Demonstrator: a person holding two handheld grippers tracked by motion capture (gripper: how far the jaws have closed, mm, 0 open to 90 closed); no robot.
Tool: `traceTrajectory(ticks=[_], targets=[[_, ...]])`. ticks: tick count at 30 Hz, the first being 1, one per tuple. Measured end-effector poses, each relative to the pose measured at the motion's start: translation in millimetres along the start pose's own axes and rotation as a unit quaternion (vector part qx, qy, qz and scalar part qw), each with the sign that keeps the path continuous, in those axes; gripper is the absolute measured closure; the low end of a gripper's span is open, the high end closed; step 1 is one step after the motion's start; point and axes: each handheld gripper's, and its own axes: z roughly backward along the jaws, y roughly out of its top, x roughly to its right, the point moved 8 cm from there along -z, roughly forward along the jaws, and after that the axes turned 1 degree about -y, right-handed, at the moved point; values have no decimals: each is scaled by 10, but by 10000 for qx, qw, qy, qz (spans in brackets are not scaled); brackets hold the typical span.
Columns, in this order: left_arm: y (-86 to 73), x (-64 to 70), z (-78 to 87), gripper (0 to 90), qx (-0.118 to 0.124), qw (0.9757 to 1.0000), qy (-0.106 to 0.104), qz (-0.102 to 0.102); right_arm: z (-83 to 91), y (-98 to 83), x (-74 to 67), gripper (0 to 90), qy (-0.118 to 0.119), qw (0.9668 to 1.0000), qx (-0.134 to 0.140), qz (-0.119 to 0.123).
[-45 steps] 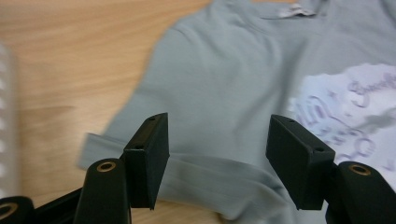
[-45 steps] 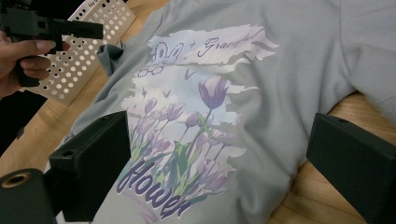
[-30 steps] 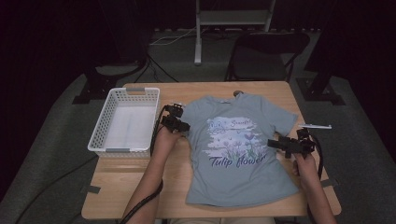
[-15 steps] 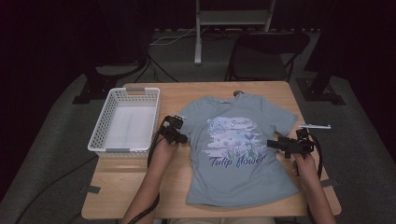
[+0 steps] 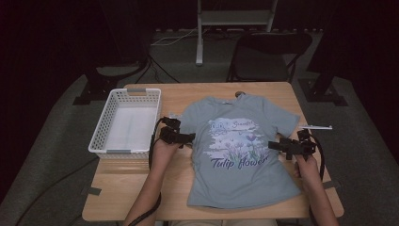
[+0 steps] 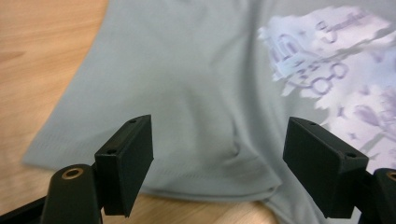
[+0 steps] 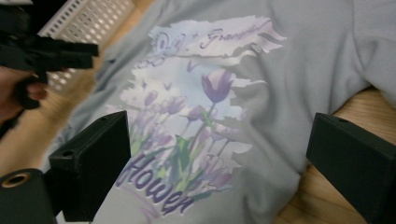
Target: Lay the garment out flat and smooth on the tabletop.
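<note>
Folding starts: left gripper [image 5: 188, 138], jaws just widened and empty, must pinch T-shirt [image 5: 240, 155] sleeve [image 6: 187, 154]; right gripper [image 5: 275, 145] open, empty.

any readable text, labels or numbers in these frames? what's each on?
"Tulip Flower": large purple script low on the print of the grey T-shirt; the right gripper view shows its end, "lower".
Upper script line on the same print: too blurred to read with confidence.
Faint pale writing in the print in the left gripper view: not legible.
White basket and wooden table: no text visible.
</note>
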Motion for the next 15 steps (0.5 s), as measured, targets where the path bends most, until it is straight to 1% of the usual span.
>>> traceTrajectory(ticks=[2,3,4,5,6,7,8,9,11,12,13,14,15], targets=[[13,32,3,254,169,9998,-131,-29,-15,13,1,55,-148,9998,-15,117],[25,57,8,252,296,9993,-213,-93,-22,30,-4,55,-200,9996,1,216],[31,79,9,218,386,9989,-237,-110,-30,54,1,55,-332,9990,39,305],[34,97,13,212,469,9985,-214,-165,-38,79,8,54,-504,9978,56,416],[34,121,13,173,515,9982,-209,-246,-45,102,18,54,-633,9966,69,530],[35,144,20,88,607,9974,-197,-337,-48,127,34,54,-737,9954,120,602],[40,159,33,65,730,9964,-157,-403,-55,145,59,53,-822,9944,144,642],[44,177,52,34,862,9951,-172,-443,-59,157,87,43,-901,9937,165,651],[56,191,97,34,1139,9921,-87,-525,-46,188,126,30,-990,9922,324,688],[61,204,121,34,1284,9900,-161,-559,-35,197,150,26,-1056,9912,374,702],[66,212,143,35,1468,9874,-194,-566,-25,201,166,23,-1088,9907,397,715],[61,214,157,34,1560,9860,-182,-551,-19,203,174,14,-1078,9905,429,743],[49,225,169,35,1611,9850,-246,-562,-11,200,182,14,-1092,9903,451,736]])
